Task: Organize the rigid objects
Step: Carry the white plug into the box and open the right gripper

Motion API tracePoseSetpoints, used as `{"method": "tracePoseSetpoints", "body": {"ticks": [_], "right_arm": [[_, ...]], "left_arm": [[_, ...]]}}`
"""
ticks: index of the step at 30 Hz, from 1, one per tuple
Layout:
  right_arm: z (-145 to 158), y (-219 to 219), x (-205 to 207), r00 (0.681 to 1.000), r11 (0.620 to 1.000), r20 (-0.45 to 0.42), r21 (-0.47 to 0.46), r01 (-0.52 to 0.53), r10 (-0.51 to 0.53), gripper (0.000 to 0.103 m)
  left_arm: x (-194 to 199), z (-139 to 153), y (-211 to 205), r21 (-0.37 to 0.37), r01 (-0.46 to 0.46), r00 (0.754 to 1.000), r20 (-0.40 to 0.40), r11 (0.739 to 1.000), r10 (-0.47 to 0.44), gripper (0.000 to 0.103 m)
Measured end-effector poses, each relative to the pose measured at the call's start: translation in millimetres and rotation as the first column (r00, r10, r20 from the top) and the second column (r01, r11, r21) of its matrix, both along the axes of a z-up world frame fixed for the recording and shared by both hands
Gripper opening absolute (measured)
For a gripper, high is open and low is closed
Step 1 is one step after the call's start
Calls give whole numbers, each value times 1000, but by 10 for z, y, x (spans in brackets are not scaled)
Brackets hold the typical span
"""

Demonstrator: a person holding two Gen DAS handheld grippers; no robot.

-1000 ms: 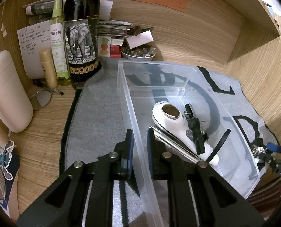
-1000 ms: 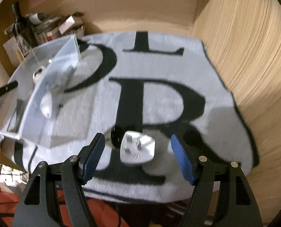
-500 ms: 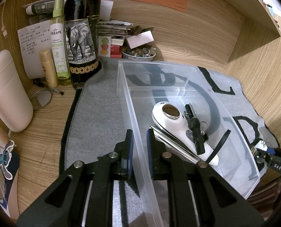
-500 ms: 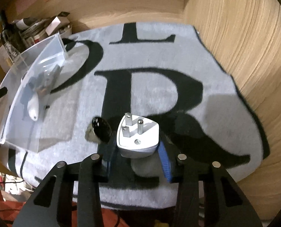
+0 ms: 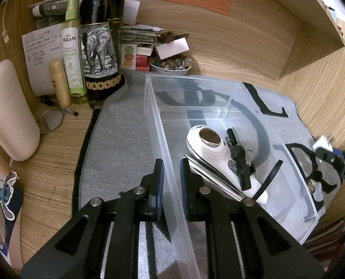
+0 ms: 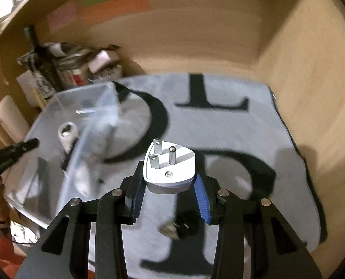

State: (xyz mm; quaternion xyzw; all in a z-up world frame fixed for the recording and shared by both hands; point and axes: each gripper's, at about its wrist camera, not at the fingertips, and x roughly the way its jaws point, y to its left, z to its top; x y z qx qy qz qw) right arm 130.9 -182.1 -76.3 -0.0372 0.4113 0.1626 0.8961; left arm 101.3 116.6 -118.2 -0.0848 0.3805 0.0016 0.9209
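My left gripper (image 5: 171, 169) is shut on the near wall of a clear plastic bin (image 5: 219, 86), one finger inside and one outside. The bin holds a white handheld device (image 5: 215, 153), a black clip with a key ring (image 5: 241, 160) and a metal strip. My right gripper (image 6: 170, 186) is shut on a white plug adapter (image 6: 170, 167) with three prongs up, held above the grey mat (image 6: 219, 125), right of the bin (image 6: 63, 121). The right gripper with the adapter also shows at the right edge of the left wrist view (image 5: 328, 151).
A wine bottle (image 5: 100, 46), a green spray bottle (image 5: 72, 51), a small tube (image 5: 60, 82), papers and a bowl of trinkets (image 5: 172, 64) stand at the back left. A beige container (image 5: 7, 114) is at the left. A small dark object (image 6: 177, 229) lies on the mat under the right gripper. Wooden walls enclose the back and right.
My right gripper closed on the plug adapter and lifted it off the mat, moving up and toward the bin. My left gripper kept its hold on the bin wall.
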Motion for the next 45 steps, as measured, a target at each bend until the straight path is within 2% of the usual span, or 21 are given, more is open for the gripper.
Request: {"method": "tracePoseSetpoints", "body": {"ticks": [6,13,21,30,34,42,45], "right_arm": [[191,371,52,992,994,63,17,-112,111,36],[298,805,44,967,972,108,16,-235,232,36],[173,1120,79,947,949,70,-19,-314,315,36],[-88,1336,132,919,917,-27,-63,-394,393,36],[-142,1372,111,913,910,-41,-69,-409,407,36],[-88,1298,119,922,923,-48,-25,-385,384,37],[-32,1265,84,926,926,-30,-21,-378,377,40]], "left_arm": [[0,0,0,-2,-1,1000,0,1000,1,13],[2,1,0,0,-1,1000,0,1000,1,14],[1,-1,0,-1,-1,1000,1,1000,1,14],[2,-8,-14,-5,-1,1000,1,1000,1,14],[3,-8,-12,-5,-1,1000,1,1000,1,14],[3,-8,-19,-7,-1,1000,0,1000,1,14],[3,-8,-18,-6,0,1000,1,1000,0,14]]}}
